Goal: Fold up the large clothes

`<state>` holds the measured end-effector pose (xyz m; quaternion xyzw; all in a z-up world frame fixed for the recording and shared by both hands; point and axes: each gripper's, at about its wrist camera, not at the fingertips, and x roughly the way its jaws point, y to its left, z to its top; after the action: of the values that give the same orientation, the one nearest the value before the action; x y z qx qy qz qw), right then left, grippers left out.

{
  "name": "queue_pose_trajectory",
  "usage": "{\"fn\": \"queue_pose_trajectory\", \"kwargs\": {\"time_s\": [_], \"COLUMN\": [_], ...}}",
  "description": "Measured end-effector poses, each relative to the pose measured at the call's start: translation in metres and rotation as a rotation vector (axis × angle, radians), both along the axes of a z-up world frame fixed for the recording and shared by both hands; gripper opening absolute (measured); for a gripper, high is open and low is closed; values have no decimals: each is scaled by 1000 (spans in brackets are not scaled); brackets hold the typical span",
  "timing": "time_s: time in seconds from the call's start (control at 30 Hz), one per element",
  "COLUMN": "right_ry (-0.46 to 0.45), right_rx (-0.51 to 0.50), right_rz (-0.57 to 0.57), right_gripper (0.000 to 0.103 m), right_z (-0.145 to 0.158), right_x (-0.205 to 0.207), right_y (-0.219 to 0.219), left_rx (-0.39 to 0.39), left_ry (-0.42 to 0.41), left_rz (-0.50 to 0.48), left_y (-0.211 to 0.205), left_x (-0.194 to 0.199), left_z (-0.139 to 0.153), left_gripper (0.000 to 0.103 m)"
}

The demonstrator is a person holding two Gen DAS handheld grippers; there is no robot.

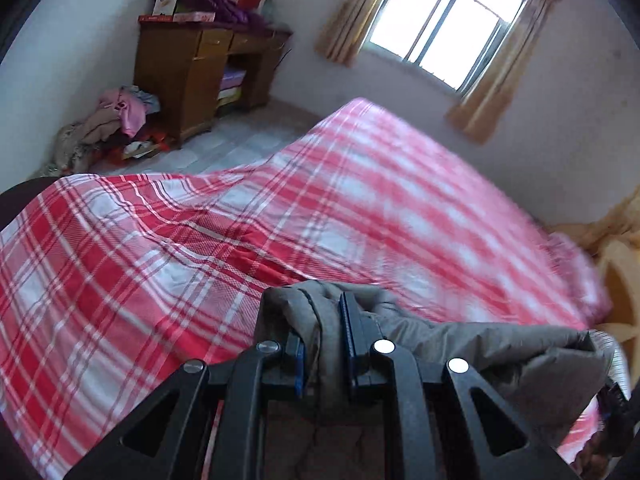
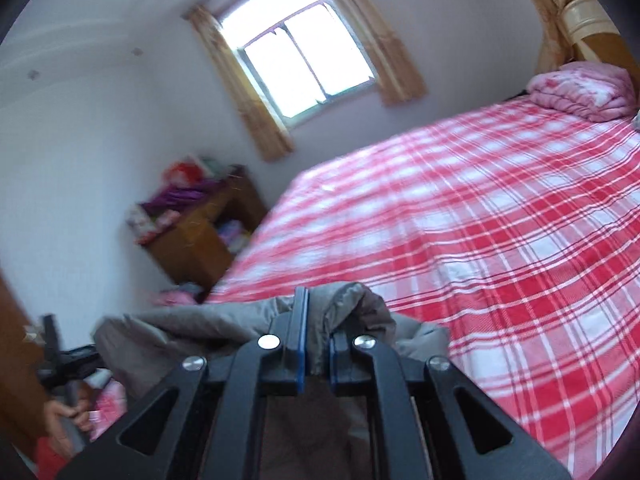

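Left wrist view: the left tongs (image 1: 324, 340) are pinching a bunched edge of a grey padded garment (image 1: 500, 352); the right tongs (image 2: 318, 336) are pinching its other edge, holding it just above the red plaid bed (image 2: 500, 220). The slick, puffy fabric might be slipping free.

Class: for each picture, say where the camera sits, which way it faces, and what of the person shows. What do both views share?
Left wrist: on the left gripper, facing across the bed to the window; no hand clear.
Right wrist: on the right gripper, facing the same way; a hand shows low left.
Shared: grey garment, bed, window, cabinet.
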<state>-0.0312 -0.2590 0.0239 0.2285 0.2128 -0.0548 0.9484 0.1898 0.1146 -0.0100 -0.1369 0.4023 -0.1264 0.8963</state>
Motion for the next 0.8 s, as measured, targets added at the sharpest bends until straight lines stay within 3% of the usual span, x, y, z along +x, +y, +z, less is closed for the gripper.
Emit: {"fn": "queue_pose_trajectory", "kwargs": {"time_s": [0.1,0.17,0.37,0.47,0.53,0.67,0.7,0.73,0.77,0.8], "right_ry": [88,134,249,243,249,240,237,237,240,246], "right_rx": [-19,-19,-64,17,69,130,152,165,174,174], "right_rz": [-55,-84,-135,-130,-119,-94,-87,-83,-81,-81], "right_gripper": [10,11,16,17,17,19,19,20,20,22], "right_z": [-42,-69,-130,-150,-154,-155,-155,-155,-155,-155], "right_x": [41,61,90,92,90,84,83,83,82,84], "right_y": [-11,-18,-27,-39,-44,-49,-52,-52,-52,-52], "left_rx": [50,27,-171,-270,-342,-475,-465,-437,-405,-376], "left_ry": [57,108,180,196,225,253,227,199,160,115], "left_rz": [21,38,1,-9,-15,-10,-2,16,35,55], "left_y": [-13,-13,1,10,20,47,57,64,71,77], "left_x": [29,45,66,67,68,62,56,52,47,41], "left_z": [-35,-60,-100,-112,-112,-85,-69,-57,-45,-31], "left_gripper": [15,15,17,18,19,25,29,42,63,74]}}
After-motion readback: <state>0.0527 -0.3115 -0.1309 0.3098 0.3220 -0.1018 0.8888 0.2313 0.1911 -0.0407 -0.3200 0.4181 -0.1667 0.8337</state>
